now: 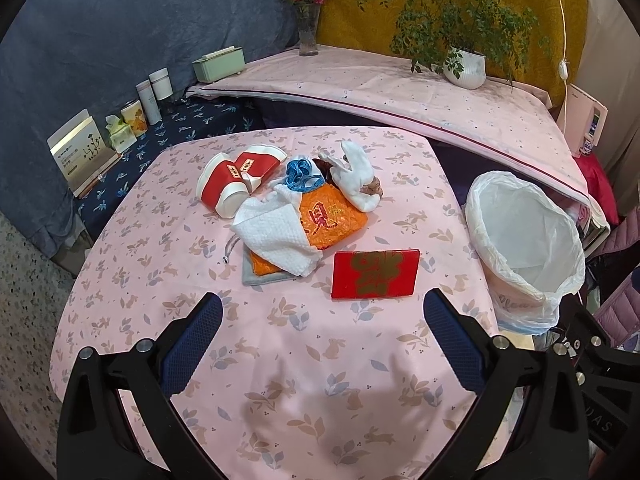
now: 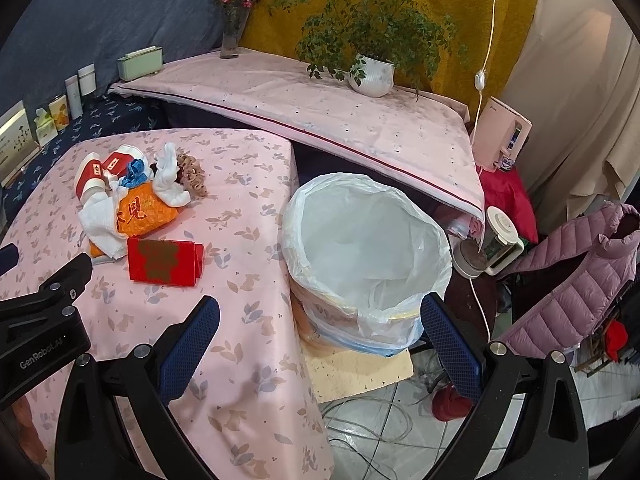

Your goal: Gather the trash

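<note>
Your left gripper [image 1: 322,332] hangs over the tabletop's [image 1: 304,380] near edge, jaws spread wide and empty. Your right gripper [image 2: 320,334] is equally agape, holding nothing, poised past the tabletop's right edge above the trash bin [image 2: 404,216], whose white liner looks empty. The trash pile [image 1: 280,208] of red-and-white cups, a white towel, an orange packet and blue ribbon sits toward the far edge. A red envelope [image 1: 376,274] stands nearer you. A potted plant [image 1: 466,68] rests on the draped shelf behind.
</note>
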`<action>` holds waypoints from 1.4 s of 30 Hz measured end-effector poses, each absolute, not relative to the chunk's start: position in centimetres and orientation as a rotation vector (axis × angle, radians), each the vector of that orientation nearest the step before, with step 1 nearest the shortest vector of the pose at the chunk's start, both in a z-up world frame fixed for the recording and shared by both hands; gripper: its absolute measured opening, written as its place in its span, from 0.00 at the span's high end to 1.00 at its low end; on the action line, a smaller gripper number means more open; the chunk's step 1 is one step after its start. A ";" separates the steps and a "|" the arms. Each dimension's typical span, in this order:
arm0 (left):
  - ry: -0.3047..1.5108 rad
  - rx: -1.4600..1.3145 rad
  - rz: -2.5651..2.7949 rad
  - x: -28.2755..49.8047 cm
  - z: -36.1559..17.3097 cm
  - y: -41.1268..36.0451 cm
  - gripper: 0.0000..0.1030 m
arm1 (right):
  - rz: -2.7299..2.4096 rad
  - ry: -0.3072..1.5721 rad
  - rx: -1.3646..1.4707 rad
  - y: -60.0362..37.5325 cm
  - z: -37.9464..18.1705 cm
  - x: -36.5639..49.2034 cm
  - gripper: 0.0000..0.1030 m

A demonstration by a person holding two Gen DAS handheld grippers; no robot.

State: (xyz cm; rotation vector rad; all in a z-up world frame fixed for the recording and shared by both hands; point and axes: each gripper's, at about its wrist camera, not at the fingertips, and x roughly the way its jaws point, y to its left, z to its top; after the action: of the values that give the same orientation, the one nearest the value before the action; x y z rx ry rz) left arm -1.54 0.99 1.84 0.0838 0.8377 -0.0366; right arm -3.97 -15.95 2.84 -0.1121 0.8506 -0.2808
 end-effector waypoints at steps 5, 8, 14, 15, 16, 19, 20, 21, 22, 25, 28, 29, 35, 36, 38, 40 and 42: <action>0.838 0.083 -0.042 -1.4 2.0 1.2 0.07 | -0.288 0.845 -0.108 -16.1 2.8 -4.0 0.07; 0.840 0.080 -0.044 -1.3 2.0 1.2 0.07 | -0.295 0.841 -0.112 -16.1 2.8 -3.8 0.07; 0.836 0.067 -0.057 -0.1 1.7 2.3 0.07 | -0.305 0.812 -0.103 -16.0 3.3 -2.9 0.07; 0.837 0.063 -0.056 0.2 1.6 2.7 0.07 | -0.301 0.809 -0.092 -15.9 3.3 -2.7 0.07; 0.838 0.057 -0.057 0.5 1.4 3.0 0.07 | -0.297 0.806 -0.083 -15.8 3.2 -2.5 0.07; 0.847 0.044 -0.052 1.6 0.8 4.4 0.07 | -0.284 0.811 -0.067 -15.1 2.5 -1.6 0.07; 0.847 0.040 -0.047 2.0 0.6 5.0 0.07 | -0.278 0.813 -0.065 -14.9 2.2 -1.3 0.07; 0.847 0.033 -0.045 2.3 0.4 5.5 0.07 | -0.270 0.815 -0.061 -14.5 1.9 -1.0 0.07; 0.845 0.024 -0.047 2.6 0.2 6.0 0.07 | -0.264 0.818 -0.056 -14.3 1.6 -0.7 0.07; 0.866 -0.014 -0.043 4.0 -0.6 7.8 0.07 | -0.236 0.830 -0.033 -13.3 0.6 0.3 0.07; 0.902 -0.036 -0.054 5.7 -1.5 9.2 0.07 | -0.222 0.842 -0.029 -12.4 -0.3 1.4 0.07; 0.910 -0.039 -0.049 6.4 -1.8 9.6 0.07 | -0.219 0.844 -0.030 -12.2 -0.5 1.7 0.07; 0.947 -0.095 -0.059 10.0 -3.4 11.5 0.07 | -0.196 0.860 -0.025 -11.0 -1.9 3.6 0.07; 0.959 -0.109 -0.068 10.6 -3.7 11.6 0.07 | -0.189 0.864 -0.024 -10.8 -2.1 4.0 0.07; 0.978 -0.144 -0.102 11.7 -4.3 11.7 0.07 | -0.179 0.873 -0.024 -10.5 -2.6 4.6 0.07; 0.996 -0.165 -0.121 12.5 -4.9 11.5 0.18 | -0.170 0.886 -0.020 -10.2 -3.1 5.3 0.07; 1.019 -0.164 -0.147 13.3 -5.5 11.1 0.28 | -0.166 0.897 -0.014 -10.1 -3.5 6.1 0.07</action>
State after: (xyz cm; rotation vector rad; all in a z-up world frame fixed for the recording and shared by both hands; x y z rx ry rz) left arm 13.29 11.11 -5.49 -0.1640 1.0189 -0.1474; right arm 6.05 -10.08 -3.48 -0.0136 0.8967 -0.1664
